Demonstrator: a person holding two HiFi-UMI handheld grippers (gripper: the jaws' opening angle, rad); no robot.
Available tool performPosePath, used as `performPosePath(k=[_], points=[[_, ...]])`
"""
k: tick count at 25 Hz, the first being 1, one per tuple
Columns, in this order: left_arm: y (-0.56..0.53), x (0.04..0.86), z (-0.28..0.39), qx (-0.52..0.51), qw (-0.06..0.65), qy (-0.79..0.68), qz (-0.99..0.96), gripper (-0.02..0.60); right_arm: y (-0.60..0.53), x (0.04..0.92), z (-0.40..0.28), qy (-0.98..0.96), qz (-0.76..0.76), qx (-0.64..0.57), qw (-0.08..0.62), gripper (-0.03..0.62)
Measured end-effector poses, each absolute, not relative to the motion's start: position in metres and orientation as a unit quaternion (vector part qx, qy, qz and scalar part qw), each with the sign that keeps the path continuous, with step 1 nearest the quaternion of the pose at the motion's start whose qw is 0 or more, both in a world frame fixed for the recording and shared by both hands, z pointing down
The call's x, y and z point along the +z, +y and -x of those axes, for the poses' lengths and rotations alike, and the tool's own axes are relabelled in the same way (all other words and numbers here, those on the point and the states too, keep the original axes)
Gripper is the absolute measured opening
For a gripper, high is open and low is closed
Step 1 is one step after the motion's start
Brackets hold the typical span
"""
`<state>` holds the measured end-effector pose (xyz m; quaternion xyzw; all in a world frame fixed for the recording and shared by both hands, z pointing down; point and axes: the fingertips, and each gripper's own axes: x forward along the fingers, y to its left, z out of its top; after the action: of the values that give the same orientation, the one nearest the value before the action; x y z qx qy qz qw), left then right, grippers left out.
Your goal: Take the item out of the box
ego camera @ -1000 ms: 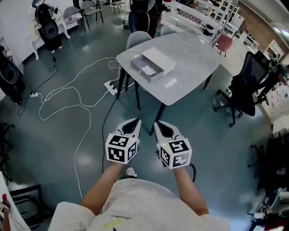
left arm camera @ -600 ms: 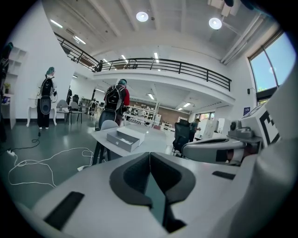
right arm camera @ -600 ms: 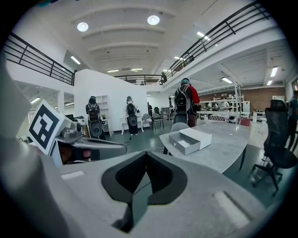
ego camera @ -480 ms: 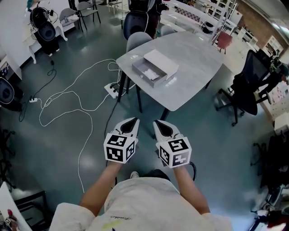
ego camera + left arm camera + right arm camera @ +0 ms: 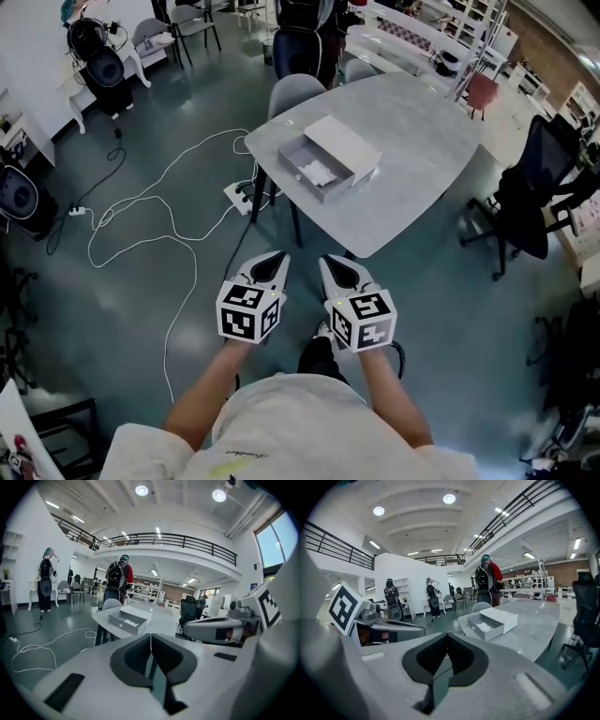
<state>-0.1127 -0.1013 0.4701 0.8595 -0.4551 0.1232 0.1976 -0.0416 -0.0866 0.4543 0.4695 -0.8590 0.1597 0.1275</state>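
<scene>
Ahead: box (image 5: 330, 157) on table (image 5: 427, 141); left gripper (image 5: 277, 257), right gripper (image 5: 328, 262) jaws together.

**A tall, open hall with a teal floor**

The floor (image 5: 122, 309) is dark teal and glossy; a white cable (image 5: 197, 267) loops across it toward a power strip (image 5: 239, 194) beside the grey tabletop (image 5: 422, 159); a grey chair (image 5: 292, 90) stands at the tabletop's far side, a black office chair (image 5: 530, 192) to its right and a red chair (image 5: 481, 91) beyond; the walls (image 5: 21, 550) are white; a railed balcony (image 5: 164, 538) runs overhead; round ceiling lights (image 5: 141, 490) glow; a window (image 5: 283, 538) shows blue sky.
</scene>
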Motion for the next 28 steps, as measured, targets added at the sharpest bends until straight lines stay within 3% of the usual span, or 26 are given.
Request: performPosePath(k=[17, 28], points=[[-0.236, 0.473, 0.030, 0.167, 0.196, -0.465, -0.847, 0.014, -0.219, 0.448, -0.032, -0.869, -0.445, 0.183, 0.115, 0.005], [-0.282, 0.500, 0.011, 0.276, 0.141, -0.409, -0.858, 0.015, -0.260, 0.457, -0.053, -0.874, -0.432, 0.198, 0.104, 0.005]])
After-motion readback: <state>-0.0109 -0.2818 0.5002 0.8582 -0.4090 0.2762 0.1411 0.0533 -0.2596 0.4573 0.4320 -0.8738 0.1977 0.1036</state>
